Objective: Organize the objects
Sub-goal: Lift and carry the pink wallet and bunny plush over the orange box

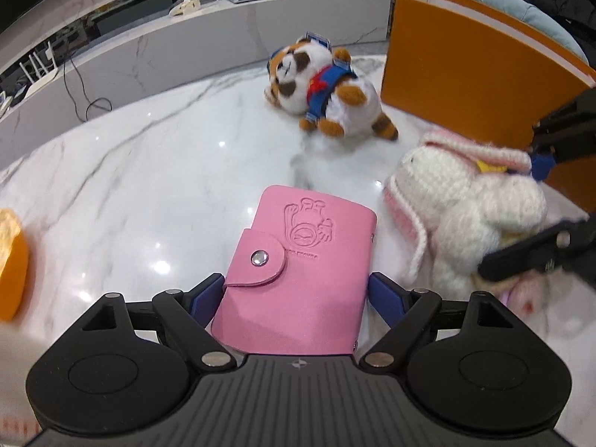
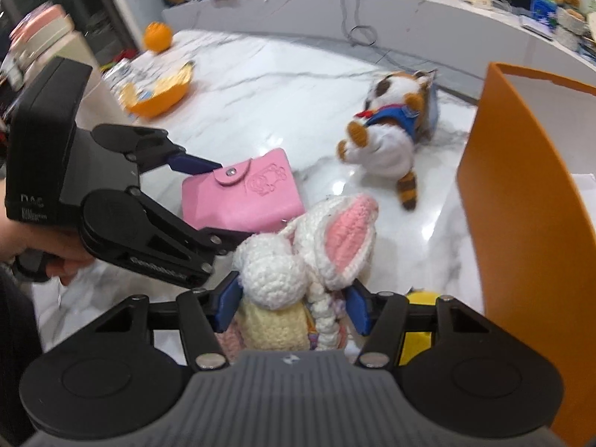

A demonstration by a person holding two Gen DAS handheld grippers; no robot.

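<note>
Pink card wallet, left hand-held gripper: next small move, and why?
Probably close the left hand-held gripper on the pink card wallet. The wallet already sits between its blue pads, which seem to flank its edges without squeezing them, so a small squeeze should secure it before lifting.

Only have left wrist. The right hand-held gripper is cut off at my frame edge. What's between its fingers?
Observer: The crochet bunny, with its head and pink-lined ear between the blue pads. I cannot tell whether they press on it.
Operator: Anything hidden behind the bunny?
Observer: A yellow object lies by the right hand-held gripper, near the orange box.
Operator: Orange blur at my left edge?
Observer: Likely an orange bowl-like thing holding something yellow. An orange fruit sits further back.
</note>
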